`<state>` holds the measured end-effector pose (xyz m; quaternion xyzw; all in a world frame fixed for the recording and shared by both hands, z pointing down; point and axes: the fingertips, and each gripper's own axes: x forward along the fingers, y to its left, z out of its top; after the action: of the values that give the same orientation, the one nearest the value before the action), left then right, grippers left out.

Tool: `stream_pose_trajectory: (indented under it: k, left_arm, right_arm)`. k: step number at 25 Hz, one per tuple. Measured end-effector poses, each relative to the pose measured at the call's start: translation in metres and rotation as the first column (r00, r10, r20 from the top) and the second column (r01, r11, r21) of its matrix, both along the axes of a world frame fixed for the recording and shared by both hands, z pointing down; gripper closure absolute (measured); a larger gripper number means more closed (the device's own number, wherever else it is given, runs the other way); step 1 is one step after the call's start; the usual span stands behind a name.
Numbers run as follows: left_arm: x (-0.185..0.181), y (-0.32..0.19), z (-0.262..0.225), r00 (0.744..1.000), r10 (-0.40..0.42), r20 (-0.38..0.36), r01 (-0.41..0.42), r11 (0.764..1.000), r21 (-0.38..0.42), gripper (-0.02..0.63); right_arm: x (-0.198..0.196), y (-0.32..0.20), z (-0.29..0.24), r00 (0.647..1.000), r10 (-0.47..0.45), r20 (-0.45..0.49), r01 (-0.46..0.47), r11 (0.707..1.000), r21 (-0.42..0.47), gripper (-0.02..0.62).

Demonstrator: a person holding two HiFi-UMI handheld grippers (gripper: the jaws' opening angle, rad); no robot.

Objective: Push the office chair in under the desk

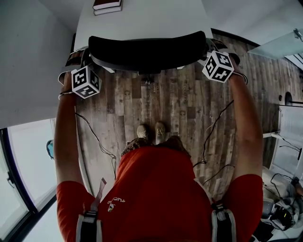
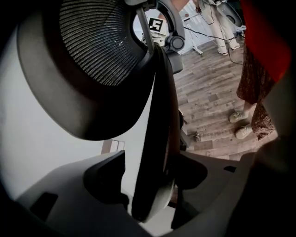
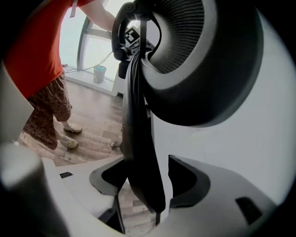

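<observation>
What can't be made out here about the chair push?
- Chair seat: head view, hidden under the backrest and desk, so how far in it sits is unclear.
- Left gripper, right gripper: jaws apart around the backrest edge; whether one pad brushes it is lost, dark on dark, in both gripper views.
- Books: head view, cut off by the top edge.

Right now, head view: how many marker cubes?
2. Left marker cube beside the left end of the chair backrest; right marker cube beside its right end. None seem hidden.
</observation>
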<state>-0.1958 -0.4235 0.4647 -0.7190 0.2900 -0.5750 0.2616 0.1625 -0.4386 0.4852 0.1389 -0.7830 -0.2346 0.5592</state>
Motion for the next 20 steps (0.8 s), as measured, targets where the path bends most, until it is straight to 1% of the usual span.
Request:
stream_pose_trajectory:
  k: [5, 8, 10, 12, 13, 14, 16, 17, 19, 20]
  left_arm:
    - [-0.003, 0.011, -0.014, 1.000, -0.009, -0.012, 0.009, 1.000, 0.025, 0.304]
    - [-0.009, 0.024, -0.025, 0.999, -0.027, -0.042, 0.030, 0.998, 0.064, 0.299]
    - [-0.013, 0.034, -0.038, 0.994, -0.052, -0.096, 0.061, 0.993, 0.096, 0.298]
    - [-0.015, 0.044, -0.056, 0.978, -0.079, -0.194, 0.106, 0.986, 0.131, 0.298]
    - [-0.014, 0.051, -0.066, 0.962, -0.090, -0.257, 0.130, 0.981, 0.146, 0.298]
    - [-0.011, 0.058, -0.077, 0.941, -0.097, -0.324, 0.155, 0.975, 0.157, 0.299]
    - [-0.003, 0.075, -0.095, 0.886, -0.096, -0.454, 0.191, 0.967, 0.168, 0.299]
    - [0.004, 0.085, -0.103, 0.856, -0.087, -0.509, 0.200, 0.965, 0.171, 0.299]
    - [0.022, 0.104, -0.116, 0.795, -0.057, -0.605, 0.202, 0.963, 0.176, 0.304]
    - [0.031, 0.113, -0.121, 0.756, -0.043, -0.654, 0.202, 0.964, 0.170, 0.311]
  right_arm:
    - [0.016, 0.012, -0.018, 1.000, 0.014, 0.002, -0.014, 1.000, 0.024, 0.331]
    - [0.027, 0.024, -0.033, 0.998, 0.043, 0.042, -0.045, 0.997, 0.057, 0.331]
    - [0.033, 0.031, -0.048, 0.992, 0.076, 0.102, -0.085, 0.993, 0.086, 0.331]
    - [0.037, 0.040, -0.065, 0.972, 0.118, 0.204, -0.142, 0.984, 0.105, 0.331]
    - [0.037, 0.046, -0.074, 0.953, 0.142, 0.267, -0.175, 0.979, 0.105, 0.331]
    - [0.036, 0.053, -0.083, 0.928, 0.164, 0.335, -0.207, 0.973, 0.098, 0.331]
    - [0.031, 0.069, -0.100, 0.856, 0.193, 0.479, -0.256, 0.964, 0.070, 0.333]
    - [0.027, 0.078, -0.109, 0.811, 0.200, 0.550, -0.274, 0.960, 0.055, 0.333]
    - [0.019, 0.096, -0.126, 0.709, 0.205, 0.675, -0.303, 0.952, 0.029, 0.334]
    - [0.015, 0.106, -0.133, 0.656, 0.202, 0.727, -0.312, 0.950, 0.018, 0.338]
